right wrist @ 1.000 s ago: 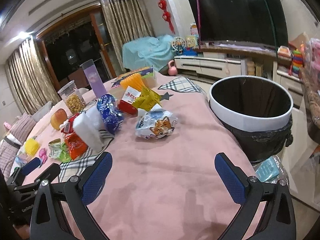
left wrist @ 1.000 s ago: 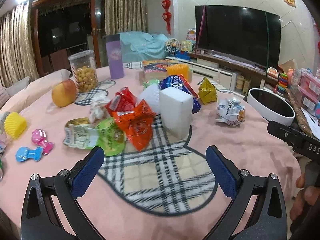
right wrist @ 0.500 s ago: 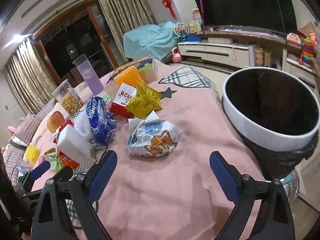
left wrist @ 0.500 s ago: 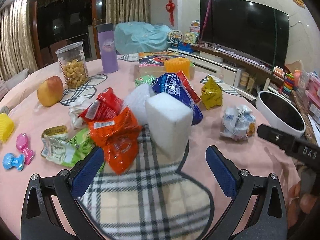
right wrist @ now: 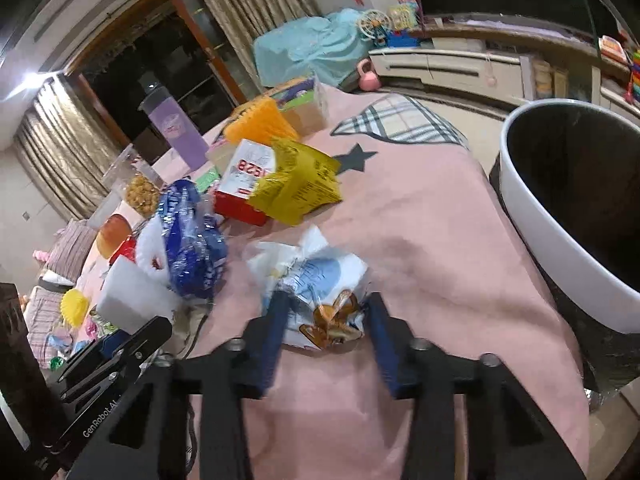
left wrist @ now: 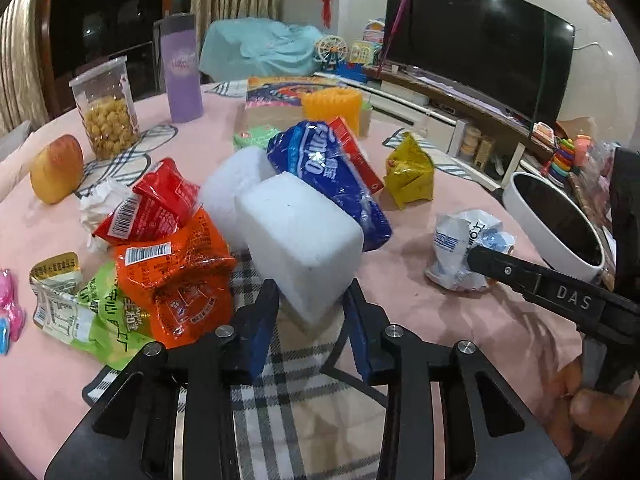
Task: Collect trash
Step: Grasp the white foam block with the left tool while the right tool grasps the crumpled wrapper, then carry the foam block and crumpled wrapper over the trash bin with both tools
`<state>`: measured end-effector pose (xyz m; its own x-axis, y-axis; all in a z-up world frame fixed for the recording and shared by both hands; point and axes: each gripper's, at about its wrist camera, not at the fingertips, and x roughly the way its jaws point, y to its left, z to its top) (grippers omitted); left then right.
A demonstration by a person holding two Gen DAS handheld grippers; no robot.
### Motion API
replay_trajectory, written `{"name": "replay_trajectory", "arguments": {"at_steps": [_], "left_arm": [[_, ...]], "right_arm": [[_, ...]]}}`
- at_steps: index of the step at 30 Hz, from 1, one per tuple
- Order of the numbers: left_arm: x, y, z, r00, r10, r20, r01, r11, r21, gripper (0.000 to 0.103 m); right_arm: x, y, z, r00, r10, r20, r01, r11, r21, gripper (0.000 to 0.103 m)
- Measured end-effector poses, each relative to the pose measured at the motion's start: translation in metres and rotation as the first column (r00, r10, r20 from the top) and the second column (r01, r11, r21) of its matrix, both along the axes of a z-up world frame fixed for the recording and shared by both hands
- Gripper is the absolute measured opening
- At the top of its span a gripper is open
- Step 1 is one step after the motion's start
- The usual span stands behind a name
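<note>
Left wrist view: the round table (left wrist: 420, 280) under its pink cloth fills most of what I see, with a checked patch beneath my tool. Off its right edge stands the white-rimmed bin (left wrist: 548, 220), lined in black. On the cloth the trash lies in a heap: a white foam block (left wrist: 300, 236) tilted on one corner, a blue bag (left wrist: 332, 176) behind it, an orange wrapper (left wrist: 176, 280) touching its left side, then a red wrapper (left wrist: 152, 204) and a green one (left wrist: 96, 312). My left gripper (left wrist: 310, 308) has just been closing, and its blue pads now press the lower corner of the foam block. In the right wrist view my right gripper (right wrist: 324, 320) has been closing too; its pads squeeze the crumpled white packet (right wrist: 316, 284) with the cartoon print, lying on the cloth near the bin.
</note>
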<state>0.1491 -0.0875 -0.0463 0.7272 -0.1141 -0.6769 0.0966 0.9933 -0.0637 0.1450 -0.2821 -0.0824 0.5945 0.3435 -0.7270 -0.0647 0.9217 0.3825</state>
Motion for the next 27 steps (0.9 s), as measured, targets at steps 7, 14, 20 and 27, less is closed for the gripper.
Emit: {"name": "replay_trajectory", "arguments": {"at_steps": [7, 14, 20, 27], "left_arm": [[-0.021, -0.008, 0.016, 0.998, -0.056, 0.036, 0.058, 0.997, -0.042, 0.030], [-0.028, -0.041, 0.025, 0.987, -0.155, 0.047, 0.158, 0.986, -0.052, 0.030], [-0.025, -0.076, 0.026, 0.970, -0.239, 0.029, 0.241, 0.969, -0.062, 0.030], [-0.020, -0.117, 0.036, 0.943, -0.331, 0.017, 0.332, 0.942, -0.057, 0.030]], "right_arm": [[-0.019, -0.008, 0.011, 1.000, -0.023, 0.022, 0.022, 1.000, 0.009, 0.033], [-0.044, -0.040, 0.028, 0.994, -0.096, 0.056, 0.096, 0.995, 0.016, 0.033], [-0.061, -0.075, 0.043, 0.983, -0.167, 0.081, 0.168, 0.986, -0.005, 0.033], [-0.071, -0.115, 0.057, 0.963, -0.247, 0.111, 0.251, 0.968, -0.017, 0.033]]}}
